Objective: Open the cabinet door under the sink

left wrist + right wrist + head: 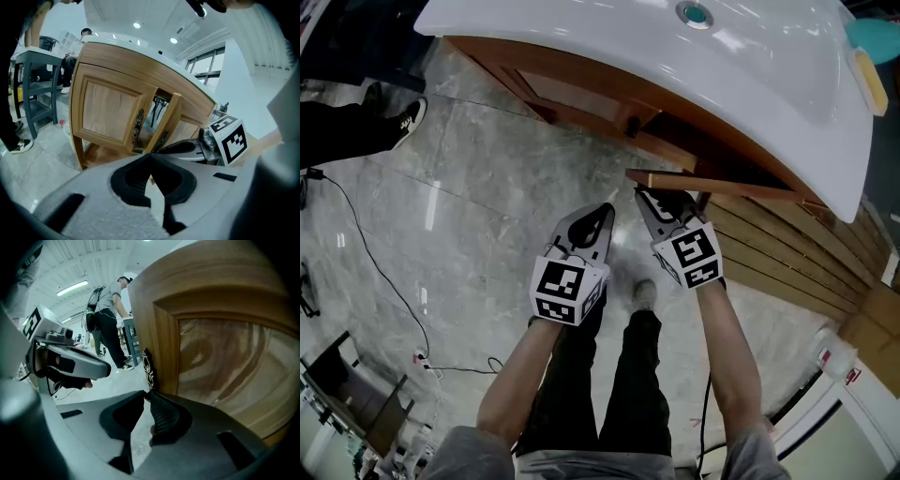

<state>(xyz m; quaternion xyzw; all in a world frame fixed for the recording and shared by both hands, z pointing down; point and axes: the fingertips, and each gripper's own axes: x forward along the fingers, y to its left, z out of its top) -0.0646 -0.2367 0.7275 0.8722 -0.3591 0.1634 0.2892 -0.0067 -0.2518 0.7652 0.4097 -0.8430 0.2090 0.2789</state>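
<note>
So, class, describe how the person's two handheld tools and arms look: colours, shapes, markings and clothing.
The left tool and right tool are grey wedges tapering to pointed tips, with black ribbed pads around a teardrop cut-out. Each carries a white cube of black square markers. The person wears short grey sleeves and black trousers.

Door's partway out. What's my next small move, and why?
Probably swing the right door a little wider with the right gripper. That gripper's jaws look pinched on the handle, the door stands only partly open, and the left gripper is shut, empty and apart from the door.
</note>
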